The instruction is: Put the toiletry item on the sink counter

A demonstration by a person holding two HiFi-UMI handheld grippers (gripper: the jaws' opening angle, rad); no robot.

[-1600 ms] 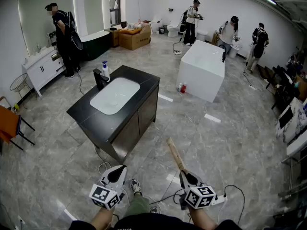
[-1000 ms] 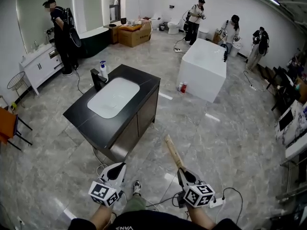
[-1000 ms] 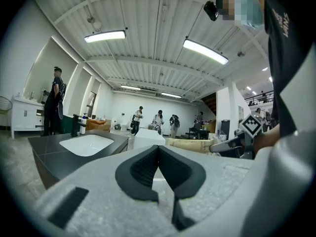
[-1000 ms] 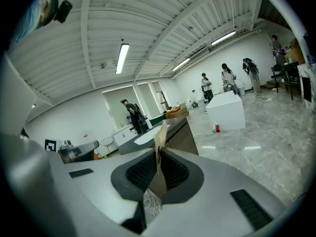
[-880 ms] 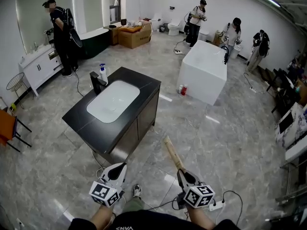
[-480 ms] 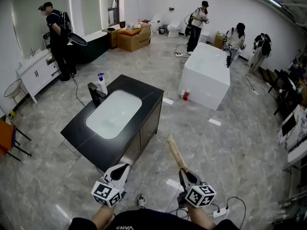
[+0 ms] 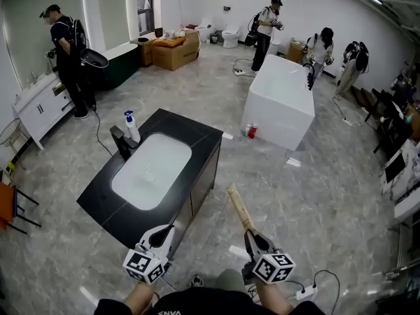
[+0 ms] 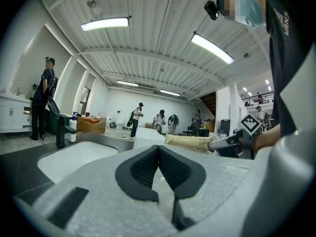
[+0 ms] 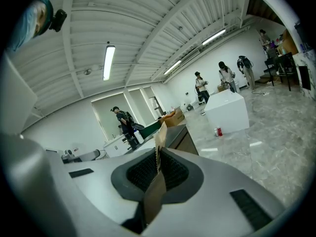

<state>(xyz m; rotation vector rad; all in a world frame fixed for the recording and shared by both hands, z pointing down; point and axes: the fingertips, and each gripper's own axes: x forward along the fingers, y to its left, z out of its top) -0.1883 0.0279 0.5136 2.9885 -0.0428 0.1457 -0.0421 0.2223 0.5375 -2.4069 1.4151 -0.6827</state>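
The toiletry item is a tan tube (image 7: 239, 207). My right gripper (image 7: 251, 236) is shut on its flat end, and the tube points forward and up over the floor. In the right gripper view the tube (image 9: 160, 137) stands edge-on between the pads of that gripper (image 9: 158, 157). My left gripper (image 7: 165, 231) is shut with nothing in it; in its own view the pads meet (image 8: 158, 148), with the tube (image 8: 190, 142) to the right. The black sink counter (image 7: 197, 133) with its white basin (image 7: 149, 169) stands just ahead and left of both grippers.
A black faucet (image 7: 119, 142) and a white spray bottle (image 7: 130, 125) stand on the counter's far left edge. Beyond it are a white bathtub (image 7: 279, 94), red cans (image 7: 250, 131) and several people. A power strip (image 7: 305, 294) and cable lie on the floor near my right.
The counter has come closer and now lies just in front of the left gripper. Both grippers keep the same pose, the tube still in the right one.
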